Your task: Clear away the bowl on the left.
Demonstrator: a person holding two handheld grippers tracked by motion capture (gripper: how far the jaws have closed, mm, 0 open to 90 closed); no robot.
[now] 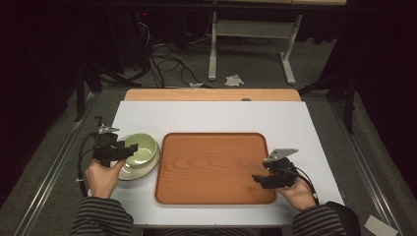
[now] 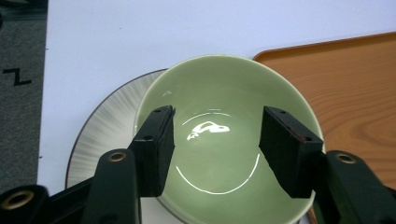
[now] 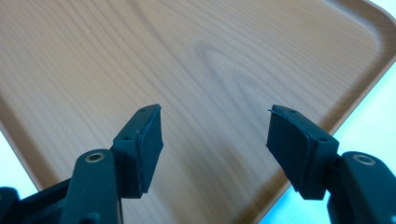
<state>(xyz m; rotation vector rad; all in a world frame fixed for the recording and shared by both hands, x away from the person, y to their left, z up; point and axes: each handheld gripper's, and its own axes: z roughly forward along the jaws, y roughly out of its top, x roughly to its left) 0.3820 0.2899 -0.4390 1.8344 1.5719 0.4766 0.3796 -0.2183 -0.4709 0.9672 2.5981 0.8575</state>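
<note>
A pale green bowl (image 1: 141,149) sits on a white ribbed plate (image 1: 132,173) at the left of the white table, just left of a wooden tray (image 1: 215,167). My left gripper (image 1: 129,149) hovers over the bowl's near-left side, open. In the left gripper view its jaws stand apart above the bowl (image 2: 219,140), with the plate (image 2: 105,135) beneath and the tray (image 2: 355,88) at the right. My right gripper (image 1: 258,179) is open over the tray's near right corner. The right gripper view has the bare tray (image 3: 187,60) between the spread jaws.
The white table top (image 1: 211,115) lies on a wooden board (image 1: 211,94). Beyond it are a grey floor with cables (image 1: 167,64) and a white table frame (image 1: 251,44). Metal rails (image 1: 44,172) run along both sides.
</note>
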